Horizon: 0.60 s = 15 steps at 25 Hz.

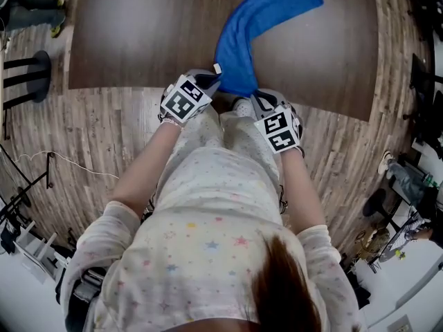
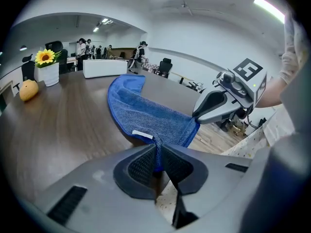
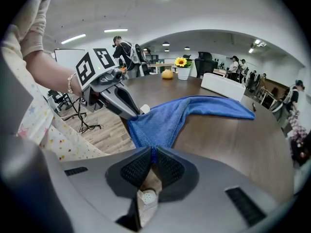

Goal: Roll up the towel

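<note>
Head view: the blue towel (image 1: pixel 259 26) lies across the dark counter (image 1: pixel 138 40), its near end at the edge between the left gripper (image 1: pixel 213 80) and the right gripper (image 1: pixel 250 101). Left gripper view: jaws pinch 1 towel corner; a sunflower pot (image 2: pixel 47 68) and an orange fruit (image 2: pixel 28 90) stand well apart. Right gripper view: jaws pinch the other corner.

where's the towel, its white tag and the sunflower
towel (image 1: pixel 259 19), head view, middle of the blue cloth
white tag (image 2: pixel 142 134), left gripper view, centre of the tag on the towel's near edge
sunflower (image 2: pixel 45 57), left gripper view, the yellow bloom
</note>
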Each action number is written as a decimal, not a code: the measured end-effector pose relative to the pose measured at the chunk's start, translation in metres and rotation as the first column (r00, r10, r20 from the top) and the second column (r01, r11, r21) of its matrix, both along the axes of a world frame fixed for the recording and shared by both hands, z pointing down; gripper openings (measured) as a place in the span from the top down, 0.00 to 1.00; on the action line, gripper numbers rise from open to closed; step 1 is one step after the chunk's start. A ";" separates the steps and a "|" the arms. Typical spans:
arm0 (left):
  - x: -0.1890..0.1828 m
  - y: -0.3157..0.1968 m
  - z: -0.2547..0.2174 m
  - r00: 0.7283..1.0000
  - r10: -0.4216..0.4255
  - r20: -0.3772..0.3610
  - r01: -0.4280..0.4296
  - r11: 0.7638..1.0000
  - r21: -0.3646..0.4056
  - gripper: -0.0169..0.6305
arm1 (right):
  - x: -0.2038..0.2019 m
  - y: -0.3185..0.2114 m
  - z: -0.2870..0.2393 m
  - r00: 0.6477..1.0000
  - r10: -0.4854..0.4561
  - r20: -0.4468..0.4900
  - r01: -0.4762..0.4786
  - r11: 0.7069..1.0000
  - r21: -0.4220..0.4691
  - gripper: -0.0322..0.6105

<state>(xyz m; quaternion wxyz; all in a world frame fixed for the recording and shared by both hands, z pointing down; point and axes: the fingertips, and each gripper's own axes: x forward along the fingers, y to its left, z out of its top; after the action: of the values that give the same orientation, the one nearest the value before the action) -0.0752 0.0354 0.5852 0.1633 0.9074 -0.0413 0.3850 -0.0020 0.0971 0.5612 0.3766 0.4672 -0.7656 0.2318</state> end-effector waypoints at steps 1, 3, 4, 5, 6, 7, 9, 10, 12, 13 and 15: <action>0.005 0.003 -0.001 1.000 -0.002 -0.004 0.002 1.000 -0.005 0.91 | 0.006 0.002 0.000 1.000 0.002 -0.003 -0.002 1.000 0.001 0.90; 0.012 0.008 -0.003 1.000 -0.006 -0.010 0.006 1.000 -0.006 0.91 | 0.016 0.004 -0.002 1.000 0.007 -0.009 -0.007 1.000 0.004 0.90; 0.014 0.010 -0.004 1.000 -0.007 -0.011 0.007 1.000 0.000 0.91 | 0.019 0.004 -0.002 1.000 0.007 -0.010 -0.007 1.000 0.004 0.90; 0.016 0.011 -0.004 1.000 -0.008 -0.013 0.008 1.000 0.009 0.91 | 0.020 0.004 -0.002 1.000 0.004 -0.009 -0.004 1.000 0.003 0.90; 0.016 0.011 -0.004 1.000 -0.006 -0.016 0.007 1.000 0.022 0.91 | 0.019 0.004 -0.001 1.000 0.001 -0.006 -0.001 1.000 -0.001 0.90; 0.017 0.011 -0.006 1.000 -0.004 -0.023 0.005 0.999 0.035 0.91 | 0.018 0.004 -0.001 1.000 0.000 0.000 0.000 1.000 -0.004 0.90; 0.016 0.011 -0.007 0.999 0.000 -0.039 0.003 0.998 0.059 0.91 | 0.014 0.003 0.001 1.000 0.004 0.021 -0.004 1.000 -0.012 0.89; 0.015 0.011 -0.007 0.999 -0.001 -0.043 0.003 0.998 0.066 0.91 | 0.012 0.003 0.001 0.999 0.008 0.034 -0.008 1.000 -0.016 0.88; 0.011 0.009 -0.006 0.999 -0.006 -0.043 0.009 0.998 0.069 0.85 | 0.010 0.003 0.002 0.998 0.023 0.066 -0.021 0.999 -0.029 0.84; 0.008 0.007 -0.006 0.999 -0.011 -0.046 0.014 0.998 0.066 0.80 | 0.009 0.003 0.002 0.996 0.035 0.086 -0.032 0.999 -0.034 0.82; 0.002 0.002 -0.009 0.998 -0.022 -0.064 0.026 0.998 0.061 0.75 | 0.010 0.000 -0.003 0.989 0.070 0.130 -0.066 0.997 -0.036 0.79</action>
<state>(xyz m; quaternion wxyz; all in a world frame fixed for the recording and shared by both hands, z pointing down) -0.0733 0.0375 0.5760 0.1409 0.9232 -0.0587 0.3528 0.0082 0.0976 0.5581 0.3247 0.4707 -0.7685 0.2870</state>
